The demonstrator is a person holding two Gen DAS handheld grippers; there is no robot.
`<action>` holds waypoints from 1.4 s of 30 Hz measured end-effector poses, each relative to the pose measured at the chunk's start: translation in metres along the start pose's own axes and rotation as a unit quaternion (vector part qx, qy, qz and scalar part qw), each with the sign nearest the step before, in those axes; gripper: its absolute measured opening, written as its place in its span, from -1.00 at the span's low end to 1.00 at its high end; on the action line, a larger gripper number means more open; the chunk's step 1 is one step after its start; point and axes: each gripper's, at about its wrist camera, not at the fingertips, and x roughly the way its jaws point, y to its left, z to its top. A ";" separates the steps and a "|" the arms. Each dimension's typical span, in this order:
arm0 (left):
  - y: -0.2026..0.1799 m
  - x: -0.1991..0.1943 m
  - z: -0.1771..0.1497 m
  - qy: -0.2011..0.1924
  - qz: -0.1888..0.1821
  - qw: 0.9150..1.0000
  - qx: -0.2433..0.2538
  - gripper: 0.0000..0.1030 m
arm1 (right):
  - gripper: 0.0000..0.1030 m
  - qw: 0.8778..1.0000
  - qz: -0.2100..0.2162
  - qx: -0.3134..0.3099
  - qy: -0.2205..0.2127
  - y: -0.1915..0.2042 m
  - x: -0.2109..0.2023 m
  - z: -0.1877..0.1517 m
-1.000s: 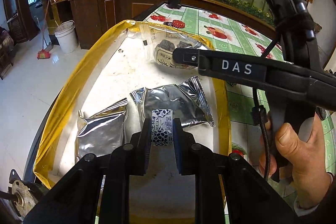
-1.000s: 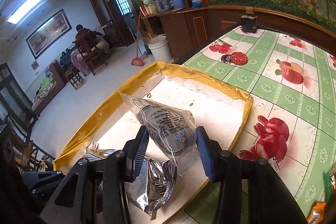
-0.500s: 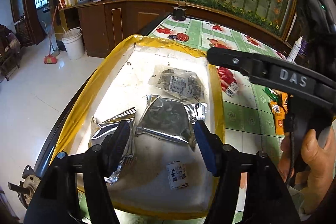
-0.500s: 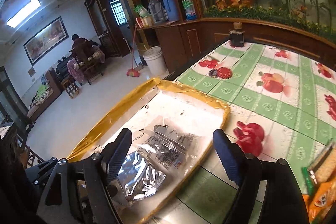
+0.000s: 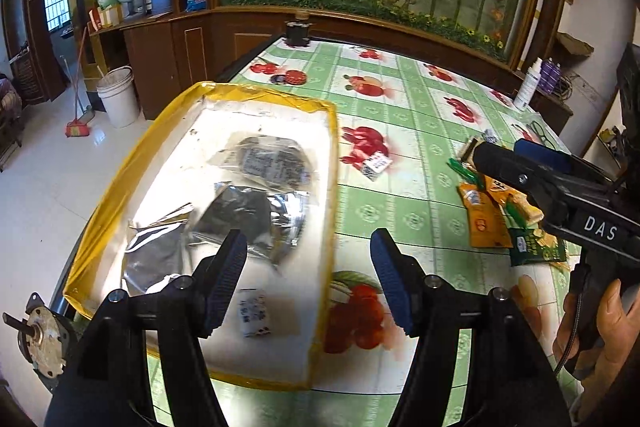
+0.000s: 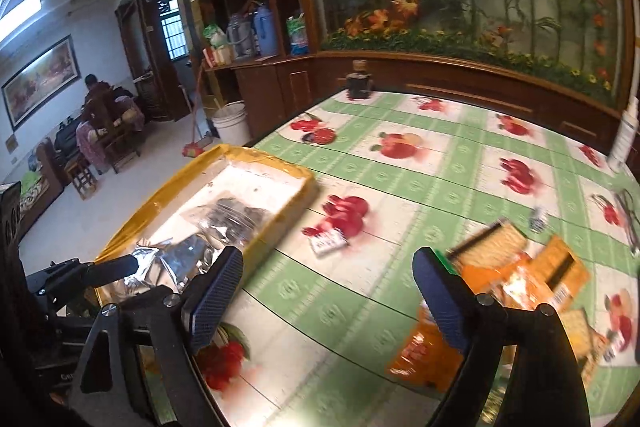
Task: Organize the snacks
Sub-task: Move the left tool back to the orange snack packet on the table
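Observation:
A yellow-rimmed tray point(image 5: 332, 163) point(image 6: 298, 205) on the green fruit-print tablecloth holds a clear packet point(image 5: 264, 163), two silver packets point(image 5: 248, 219) and a small white packet point(image 5: 254, 311) near its front. My left gripper point(image 5: 308, 275) is open above the tray's right rim, with nothing between its fingers. My right gripper point(image 6: 328, 291) hovers over the cloth between the tray and a pile of orange and green snack packets point(image 6: 520, 267) point(image 5: 484, 219). Its jaws are opening and empty. Another small white packet point(image 6: 326, 241) point(image 5: 376, 163) lies on the cloth.
A dark bottle point(image 5: 298, 33) stands at the table's far edge, with a red lid point(image 5: 294, 79) nearer and a white spray bottle point(image 5: 528, 87) at the right. A white bucket point(image 5: 118, 97) and a broom are on the floor at the left. A person point(image 6: 96, 115) sits in the far room.
The left gripper let go of the small white packet, which now lies in the tray, and drew back. The right gripper dropped the clear packet into the tray and swung right toward the snack pile.

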 end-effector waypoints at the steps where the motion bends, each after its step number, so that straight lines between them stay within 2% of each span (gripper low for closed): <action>1: -0.006 -0.001 -0.001 0.000 -0.001 1.000 0.005 0.23 | 0.73 1.000 -0.008 0.005 -0.001 -0.007 -0.005 -0.003; 6: -0.032 -0.002 -0.003 0.003 -0.010 1.000 0.025 0.24 | 0.76 0.999 -0.034 0.033 -0.004 -0.036 -0.028 -0.017; 8: -0.042 -0.002 -0.002 0.006 -0.013 0.999 0.033 0.24 | 0.77 0.997 -0.057 0.043 -0.005 -0.047 -0.036 -0.024; 11: -0.056 -0.002 -0.002 0.007 -0.016 0.999 0.044 0.24 | 0.77 0.997 -0.050 0.065 -0.010 -0.065 -0.051 -0.037; 16: -0.073 0.002 -0.003 0.011 -0.025 0.998 0.058 0.26 | 0.77 0.990 -0.073 0.120 -0.001 -0.109 -0.074 -0.064; 18: -0.082 0.006 -0.003 0.015 -0.030 0.997 0.066 0.38 | 0.77 0.986 -0.077 0.144 0.009 -0.129 -0.082 -0.079; 19: -0.086 0.009 -0.003 0.016 -0.032 0.997 0.070 0.38 | 0.77 0.983 -0.083 0.161 0.015 -0.139 -0.086 -0.087; 23: -0.105 0.019 -0.004 0.025 -0.046 0.995 0.087 0.38 | 0.77 0.974 -0.074 0.212 0.029 -0.169 -0.095 -0.112; 28: -0.128 0.031 -0.004 0.037 -0.063 0.992 0.104 0.38 | 0.77 0.974 -0.118 0.183 0.059 -0.176 -0.095 -0.131; 35: -0.151 0.055 -0.001 0.061 -0.088 0.989 0.103 0.38 | 0.77 0.975 -0.113 0.180 0.056 -0.179 -0.093 -0.133; 42: -0.161 0.077 0.004 0.076 -0.090 0.988 0.095 0.38 | 0.77 0.976 -0.114 0.181 0.048 -0.181 -0.079 -0.110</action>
